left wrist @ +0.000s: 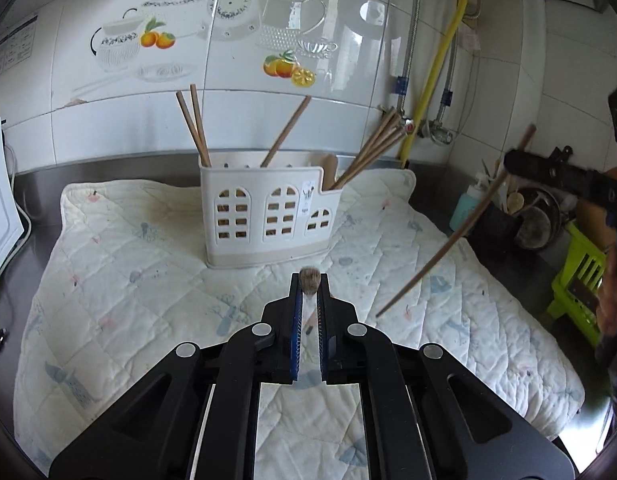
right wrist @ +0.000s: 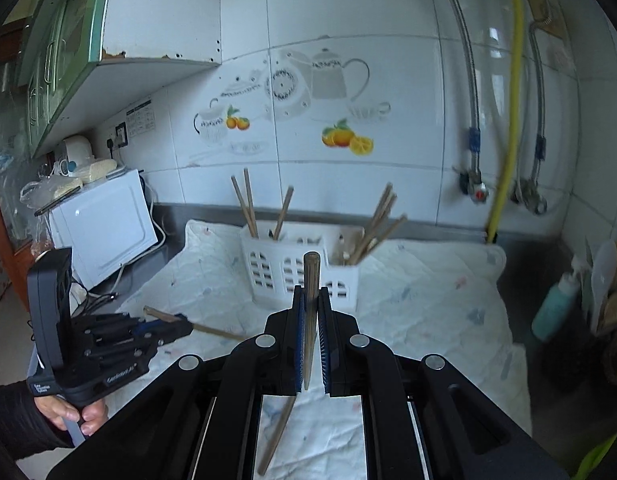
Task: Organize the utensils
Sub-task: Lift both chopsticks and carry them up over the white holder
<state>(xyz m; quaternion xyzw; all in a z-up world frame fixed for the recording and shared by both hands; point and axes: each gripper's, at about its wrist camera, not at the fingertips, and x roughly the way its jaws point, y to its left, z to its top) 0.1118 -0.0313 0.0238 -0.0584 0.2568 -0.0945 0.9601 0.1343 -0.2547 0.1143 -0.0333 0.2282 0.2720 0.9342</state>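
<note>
Chopsticks point(left wrist: 196, 128): several upright or leaning in the white holder point(left wrist: 268, 216) on the quilted cloth point(left wrist: 128, 264). Left wrist view: left gripper point(left wrist: 309, 284), in front of the holder, fingers pinching one chopstick point(left wrist: 309, 278) seen end-on. To the holder's right, the right gripper point(left wrist: 520, 164) holds another chopstick point(left wrist: 460, 228) slanting down over the cloth. Right wrist view: right gripper point(right wrist: 310, 296) fingers pinching a chopstick point(right wrist: 310, 280) before the holder point(right wrist: 300, 268); left gripper point(right wrist: 176, 326), to the holder's left, grips its chopstick point(right wrist: 216, 331).
</note>
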